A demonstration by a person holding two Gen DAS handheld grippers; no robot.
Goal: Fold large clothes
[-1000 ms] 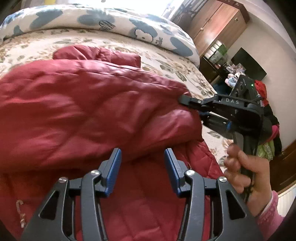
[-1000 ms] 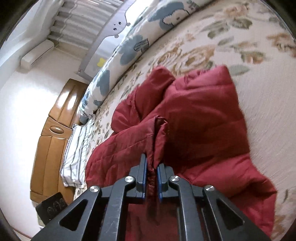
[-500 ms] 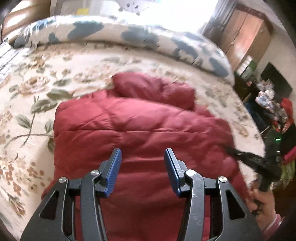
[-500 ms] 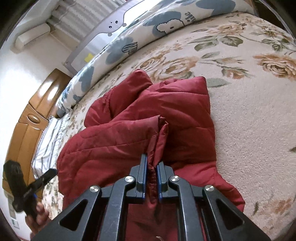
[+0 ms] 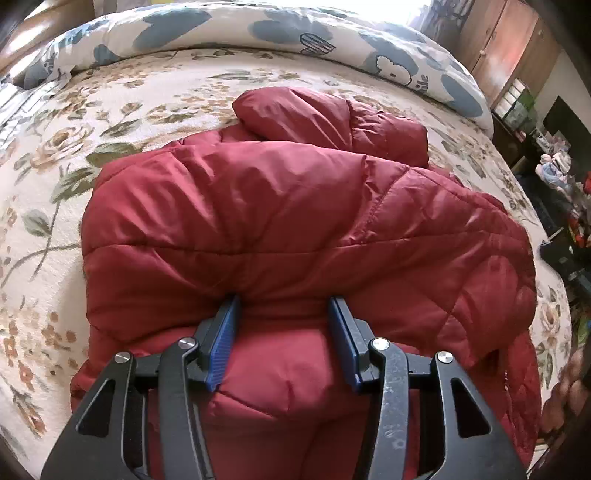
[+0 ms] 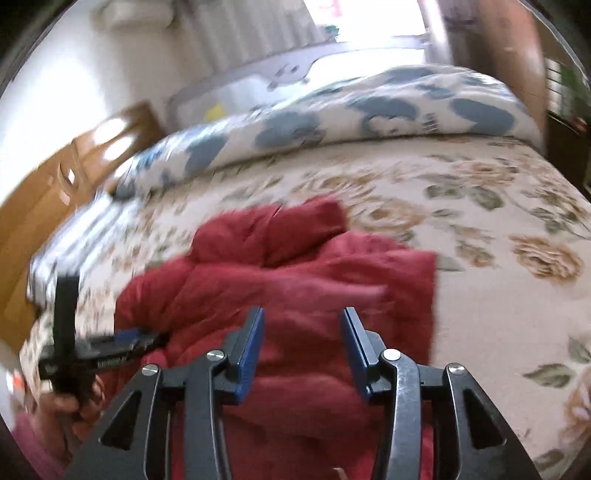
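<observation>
A dark red quilted puffer jacket (image 5: 295,229) lies folded over on the floral bed; it also shows in the right wrist view (image 6: 303,280), blurred. My left gripper (image 5: 284,325) is open, its blue pads just above the near part of the jacket, holding nothing. My right gripper (image 6: 301,343) is open and empty, raised above the jacket's near edge. The left gripper (image 6: 122,343) also shows at the left of the right wrist view, held in a hand.
The floral bedspread (image 5: 74,155) surrounds the jacket. A rolled blue-and-white duvet (image 5: 258,26) lies along the far side. A wooden headboard (image 6: 48,192) stands at left, a wardrobe (image 5: 509,48) and cluttered shelves (image 5: 554,158) at right.
My right gripper has opened and let go of the jacket's edge, then pulled back and up. The jacket's folded flap now lies flat. My left gripper has lowered close to the jacket.
</observation>
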